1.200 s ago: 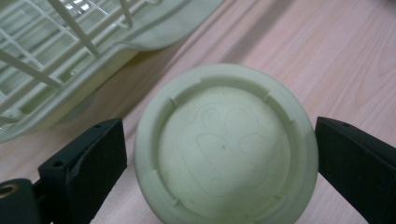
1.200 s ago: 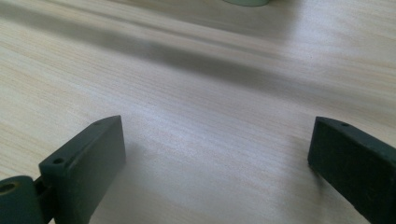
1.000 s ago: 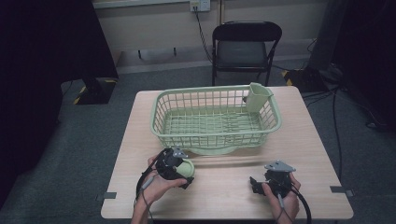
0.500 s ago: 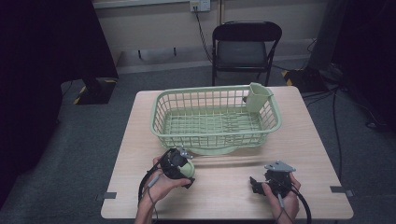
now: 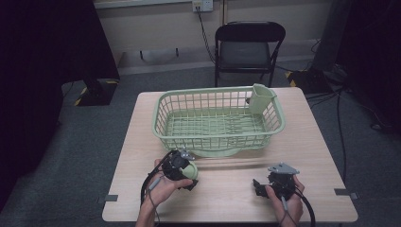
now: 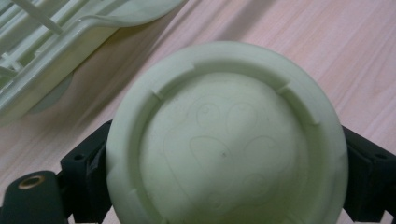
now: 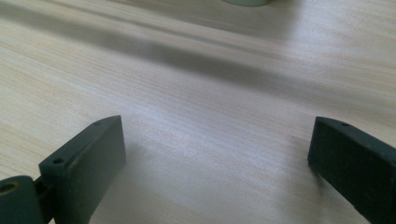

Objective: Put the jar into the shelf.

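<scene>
A pale green bowl (image 6: 224,140) (image 5: 191,171) is clamped between the jaws of my left gripper (image 5: 182,168), its base ring turned toward the camera. That gripper hovers just in front of the green dish basket (image 5: 218,137), near the table's front left. My right gripper (image 5: 272,182) rests low over the bare wood at the front right, open, with nothing between its fingers (image 7: 88,158).
A small green cutlery cup (image 5: 261,98) hangs on the basket's far right corner. A flat green drip tray (image 5: 215,152) pokes out under the basket's front. A black folding chair (image 5: 248,47) stands behind the table (image 5: 321,151). Tape marks sit at both front corners.
My left gripper with the bowl has shifted slightly right and toward the basket. The right gripper has stayed put.
</scene>
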`<state>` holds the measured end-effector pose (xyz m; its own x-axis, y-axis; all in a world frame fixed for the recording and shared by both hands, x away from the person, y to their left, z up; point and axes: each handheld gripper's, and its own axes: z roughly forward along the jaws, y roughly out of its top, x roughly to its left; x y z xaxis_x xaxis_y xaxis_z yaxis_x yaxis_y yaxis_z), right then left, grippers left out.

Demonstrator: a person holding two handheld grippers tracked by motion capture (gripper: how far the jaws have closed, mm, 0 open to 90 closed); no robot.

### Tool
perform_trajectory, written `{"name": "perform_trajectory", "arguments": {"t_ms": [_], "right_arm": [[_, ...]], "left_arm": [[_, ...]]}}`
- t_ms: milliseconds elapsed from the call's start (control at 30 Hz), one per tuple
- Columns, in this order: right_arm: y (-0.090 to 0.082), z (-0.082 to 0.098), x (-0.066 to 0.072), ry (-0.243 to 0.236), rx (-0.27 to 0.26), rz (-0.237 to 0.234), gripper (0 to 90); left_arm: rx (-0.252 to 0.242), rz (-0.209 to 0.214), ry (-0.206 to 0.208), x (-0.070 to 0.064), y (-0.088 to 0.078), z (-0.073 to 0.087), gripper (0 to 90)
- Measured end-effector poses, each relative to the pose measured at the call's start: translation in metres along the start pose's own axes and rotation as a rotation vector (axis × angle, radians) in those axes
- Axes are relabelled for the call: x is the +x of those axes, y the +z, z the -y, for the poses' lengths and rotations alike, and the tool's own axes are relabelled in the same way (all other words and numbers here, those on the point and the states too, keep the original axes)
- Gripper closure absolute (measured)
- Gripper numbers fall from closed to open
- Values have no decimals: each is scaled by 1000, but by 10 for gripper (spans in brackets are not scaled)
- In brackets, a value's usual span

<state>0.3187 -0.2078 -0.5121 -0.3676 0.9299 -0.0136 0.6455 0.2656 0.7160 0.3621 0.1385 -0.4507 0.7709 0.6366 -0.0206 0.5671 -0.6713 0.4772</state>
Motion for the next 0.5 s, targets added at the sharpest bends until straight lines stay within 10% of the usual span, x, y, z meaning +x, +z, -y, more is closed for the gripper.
{"name": "perform_trajectory", "arguments": {"t_ms": [500], "right_arm": [[0,0,0,0,0,0,32]], "left_arm": [[-113,21,38,-7,-25,-5,112]]}}
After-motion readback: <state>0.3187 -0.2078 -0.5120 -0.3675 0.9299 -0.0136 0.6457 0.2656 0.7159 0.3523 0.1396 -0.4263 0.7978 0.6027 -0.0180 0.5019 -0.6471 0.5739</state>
